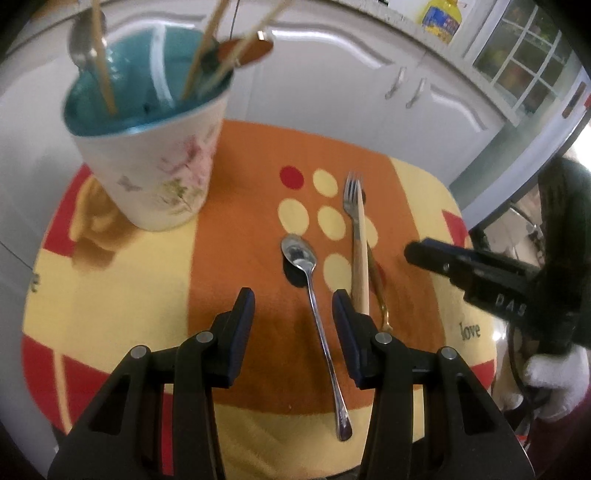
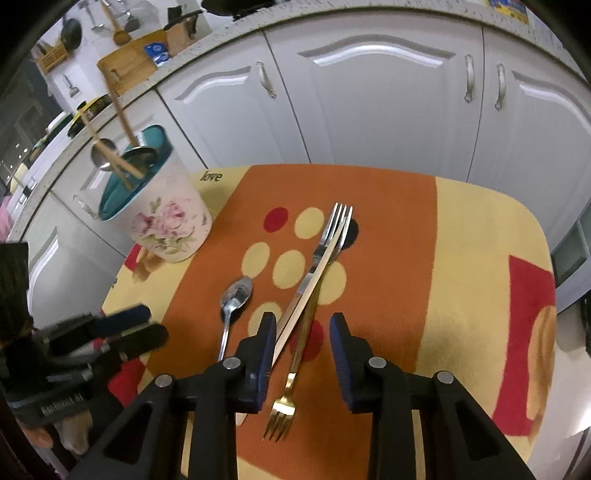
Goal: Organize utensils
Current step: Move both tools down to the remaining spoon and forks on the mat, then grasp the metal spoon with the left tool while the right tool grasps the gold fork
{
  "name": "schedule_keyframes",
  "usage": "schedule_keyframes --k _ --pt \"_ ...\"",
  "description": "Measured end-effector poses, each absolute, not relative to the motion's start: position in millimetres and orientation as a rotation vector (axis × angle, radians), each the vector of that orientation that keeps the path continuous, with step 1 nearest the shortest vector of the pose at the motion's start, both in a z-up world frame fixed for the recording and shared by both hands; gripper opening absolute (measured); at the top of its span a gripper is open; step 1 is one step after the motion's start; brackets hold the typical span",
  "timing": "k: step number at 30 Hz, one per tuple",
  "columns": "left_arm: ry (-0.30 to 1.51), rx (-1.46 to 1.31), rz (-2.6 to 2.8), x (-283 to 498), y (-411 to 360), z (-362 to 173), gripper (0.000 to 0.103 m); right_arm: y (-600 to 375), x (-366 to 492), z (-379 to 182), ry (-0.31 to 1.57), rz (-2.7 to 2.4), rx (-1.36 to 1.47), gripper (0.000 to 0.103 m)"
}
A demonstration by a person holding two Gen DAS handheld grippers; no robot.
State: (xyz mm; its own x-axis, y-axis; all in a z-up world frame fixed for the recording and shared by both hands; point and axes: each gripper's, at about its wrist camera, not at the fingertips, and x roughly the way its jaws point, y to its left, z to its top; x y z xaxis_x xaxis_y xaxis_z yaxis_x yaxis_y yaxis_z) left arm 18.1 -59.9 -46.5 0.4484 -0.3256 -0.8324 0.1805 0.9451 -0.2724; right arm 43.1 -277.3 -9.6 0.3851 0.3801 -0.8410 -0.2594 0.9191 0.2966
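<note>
A floral cup [image 1: 155,162] with a teal inside stands at the back left of the mat [image 1: 129,295] and holds chopsticks and spoons. A silver spoon [image 1: 314,295] lies on the mat, its handle between the open fingers of my left gripper [image 1: 293,299], untouched. To its right lies a silver fork [image 1: 356,236] with a pale handle, crossed over a gold fork [image 1: 382,299]. In the right wrist view my right gripper [image 2: 303,319] stands open over the gold fork [image 2: 291,373], whose handle runs between the fingers. The silver fork [image 2: 325,251], spoon [image 2: 232,302] and cup [image 2: 162,221] show there too.
White cabinet doors [image 2: 369,110] stand close behind the small table. The mat [image 2: 472,258] reaches its rounded edges. A yellow bottle [image 1: 441,18] and a cutting board [image 2: 133,62] sit on the counter. A white-gloved hand [image 1: 554,380] holds the right gripper [image 1: 417,254]; the left gripper [image 2: 151,323] shows at left.
</note>
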Motion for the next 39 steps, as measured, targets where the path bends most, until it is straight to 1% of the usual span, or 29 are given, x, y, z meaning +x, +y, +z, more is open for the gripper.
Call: schedule_keyframes --k 4,6,17,18,19,20,22,23,24,25,26,28,32,39 --pt "1.098 -0.15 -0.317 28 -67 -60 0.043 -274 58 -21 1.122 0.422 0.151 0.023" --pt "1.109 -0.149 -0.319 32 -70 -66 0.043 -271 66 -26 1.133 0.418 0.152 0.022" --pt "1.144 -0.15 -0.327 52 -81 -81 0.043 -270 119 -50 1.18 0.38 0.19 0.022" --pt "1.146 -0.148 -0.327 54 -83 -82 0.043 -271 121 -52 1.186 0.379 0.192 0.02" --pt "1.145 -0.145 -0.327 55 -84 -83 0.043 -270 124 -54 1.194 0.38 0.193 0.014" --pt "1.142 -0.142 -0.328 56 -84 -83 0.043 -270 125 -56 1.198 0.382 0.193 0.012" --pt "1.137 -0.135 -0.338 57 -87 -83 0.042 -270 125 -57 1.194 0.39 0.196 0.009" --pt "1.134 -0.134 -0.345 58 -87 -83 0.038 -271 125 -57 1.192 0.396 0.197 0.009" --pt "1.132 -0.13 -0.353 59 -88 -84 0.031 -271 124 -57 1.193 0.401 0.199 0.009" --pt "1.135 -0.12 -0.354 61 -89 -85 0.017 -272 122 -55 1.19 0.404 0.202 0.008" --pt "1.137 -0.119 -0.359 61 -89 -87 0.011 -273 120 -53 1.184 0.408 0.207 0.008" --pt "1.142 -0.154 -0.379 62 -85 -87 0.006 -277 115 -47 1.17 0.421 0.226 0.007" --pt "1.131 -0.184 -0.406 60 -78 -82 0.002 -284 98 -31 1.137 0.445 0.245 0.007" --pt "1.052 -0.169 -0.459 40 -68 -53 0.001 -290 69 -8 1.089 0.48 0.262 0.007"
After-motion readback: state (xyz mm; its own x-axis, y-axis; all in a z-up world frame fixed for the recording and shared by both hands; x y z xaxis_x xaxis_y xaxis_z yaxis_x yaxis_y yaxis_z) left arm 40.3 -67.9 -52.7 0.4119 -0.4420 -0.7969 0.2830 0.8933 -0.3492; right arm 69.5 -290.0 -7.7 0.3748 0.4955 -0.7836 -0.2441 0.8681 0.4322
